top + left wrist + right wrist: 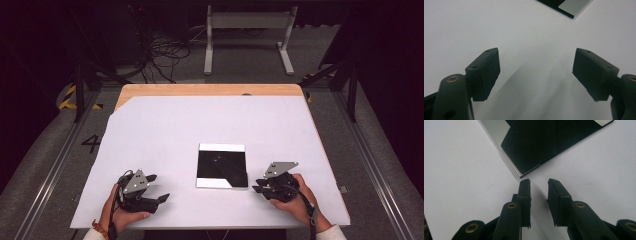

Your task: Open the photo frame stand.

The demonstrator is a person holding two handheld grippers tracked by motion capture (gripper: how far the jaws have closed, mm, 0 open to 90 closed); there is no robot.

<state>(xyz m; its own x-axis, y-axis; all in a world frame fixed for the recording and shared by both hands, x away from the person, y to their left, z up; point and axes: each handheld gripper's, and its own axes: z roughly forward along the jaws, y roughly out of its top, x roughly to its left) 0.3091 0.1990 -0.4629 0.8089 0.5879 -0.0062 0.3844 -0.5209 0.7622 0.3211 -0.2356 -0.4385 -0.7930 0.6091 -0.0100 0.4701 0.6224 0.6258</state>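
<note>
Both hand-held grippers (161,187) (259,185) open beside mirror tile (222,166).

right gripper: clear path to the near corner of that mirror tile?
Probably yes. The right gripper sits just short of the mirror tile with its near corner straight ahead and only bare white sheet between. Its jaws stand narrowly apart with nothing in them; the flat-lying tile may be hard to pinch.

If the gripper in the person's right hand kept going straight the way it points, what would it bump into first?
Most likely the near corner of the shiny square plate: the right gripper points at it, jaws slightly apart, nothing between.
</note>
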